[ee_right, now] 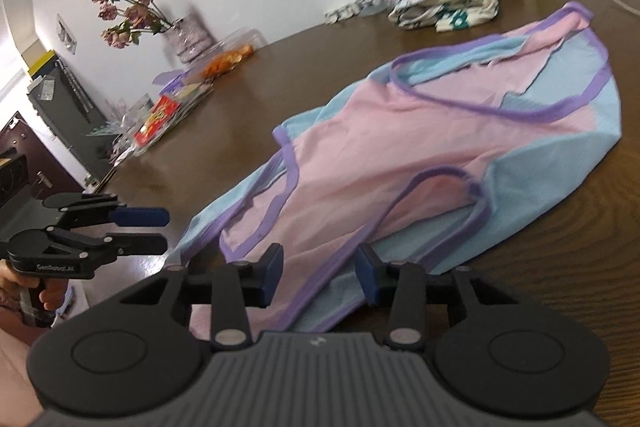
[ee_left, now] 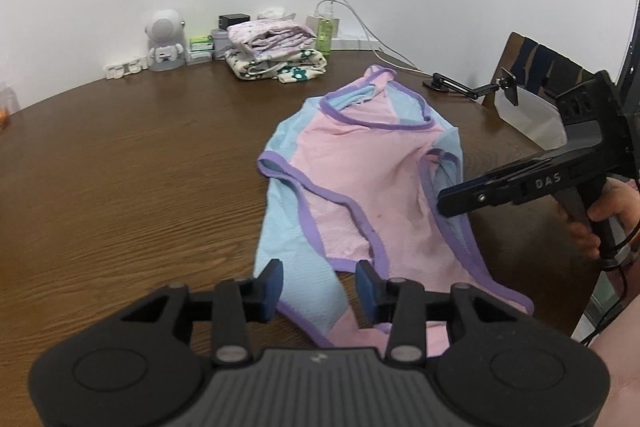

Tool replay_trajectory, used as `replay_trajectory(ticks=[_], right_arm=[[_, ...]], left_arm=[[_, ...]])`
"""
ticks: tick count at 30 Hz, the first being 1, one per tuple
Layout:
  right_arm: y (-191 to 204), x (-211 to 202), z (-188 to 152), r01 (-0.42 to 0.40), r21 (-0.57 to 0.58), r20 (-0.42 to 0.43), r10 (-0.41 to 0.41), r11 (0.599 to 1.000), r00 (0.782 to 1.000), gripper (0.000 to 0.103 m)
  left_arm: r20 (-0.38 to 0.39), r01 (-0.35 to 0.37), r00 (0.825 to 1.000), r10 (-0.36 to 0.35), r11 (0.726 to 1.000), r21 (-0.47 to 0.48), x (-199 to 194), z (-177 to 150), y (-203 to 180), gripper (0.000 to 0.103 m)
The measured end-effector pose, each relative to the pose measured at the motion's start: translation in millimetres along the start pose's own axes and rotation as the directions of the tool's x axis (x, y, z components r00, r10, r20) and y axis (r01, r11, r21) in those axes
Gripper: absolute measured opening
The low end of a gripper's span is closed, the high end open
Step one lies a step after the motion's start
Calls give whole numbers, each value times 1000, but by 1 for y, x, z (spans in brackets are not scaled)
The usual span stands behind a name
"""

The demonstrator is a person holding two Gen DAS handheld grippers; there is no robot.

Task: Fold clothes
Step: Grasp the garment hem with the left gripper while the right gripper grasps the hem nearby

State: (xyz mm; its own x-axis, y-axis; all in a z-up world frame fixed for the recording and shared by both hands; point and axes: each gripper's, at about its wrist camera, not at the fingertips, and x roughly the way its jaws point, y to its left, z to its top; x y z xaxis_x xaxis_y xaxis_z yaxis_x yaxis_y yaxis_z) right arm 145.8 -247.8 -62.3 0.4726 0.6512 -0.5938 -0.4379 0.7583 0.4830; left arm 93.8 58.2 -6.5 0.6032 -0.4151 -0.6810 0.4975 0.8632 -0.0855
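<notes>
Your left tongs (ee_left: pixel 319 291) partly apart over the garment (ee_left: pixel 360 187) hem, gripping nothing, your right tongs (ee_right: pixel 320 279) likewise, garment lengthwise on the worktop (ee_left: pixel 120 167), neck pointing away.

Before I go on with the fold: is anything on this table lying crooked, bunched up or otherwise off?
The pink and blue garment lies skewed and rumpled on the wooden table, its near hem partly doubled over. Both tools, left and right, are open. Nothing looks spilled or damaged.

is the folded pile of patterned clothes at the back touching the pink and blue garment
Apart. The left wrist view shows bare brown wooden table between the folded pile of patterned clothes and the pink and blue garment with purple trim.
</notes>
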Motion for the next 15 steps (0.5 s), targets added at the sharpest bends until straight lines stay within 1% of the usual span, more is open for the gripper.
replay_trajectory(ticks=[2,4,6,7,8,9,13,14,15], right_arm=[[0,2,-1,-10,3,-4,10,1000,1000,39],[0,2,-3,-18,8,-3,18,1000,1000,34],[-2,4,-5,-26,25,-7,26,999,1000,17],[-4,4,-6,-28,33,-8,28,999,1000,14],[-6,4,-7,-30,41,-9,30,999,1000,8],[-7,3,-8,-32,48,-8,32,998,999,6],[-12,-1,-12,-38,63,-5,38,997,999,4],[-13,-3,-13,-40,67,-3,40,997,999,4],[-15,-4,-13,-47,76,1,47,996,999,6]], left_arm=[[1,8,1000,-8,1000,3,2,1,-3,36],[3,18,1000,-18,1000,6,6,4,-6,36],[5,31,1000,-31,999,12,12,8,-9,36],[6,37,999,-37,999,14,15,9,-10,35],[6,45,999,-45,999,12,19,12,-11,32],[6,53,999,-53,999,11,24,15,-12,30],[0,91,996,-91,995,-34,47,29,-10,28],[-10,105,994,-106,993,-53,54,32,-9,28],[-21,119,992,-121,990,-72,62,36,-7,28]])
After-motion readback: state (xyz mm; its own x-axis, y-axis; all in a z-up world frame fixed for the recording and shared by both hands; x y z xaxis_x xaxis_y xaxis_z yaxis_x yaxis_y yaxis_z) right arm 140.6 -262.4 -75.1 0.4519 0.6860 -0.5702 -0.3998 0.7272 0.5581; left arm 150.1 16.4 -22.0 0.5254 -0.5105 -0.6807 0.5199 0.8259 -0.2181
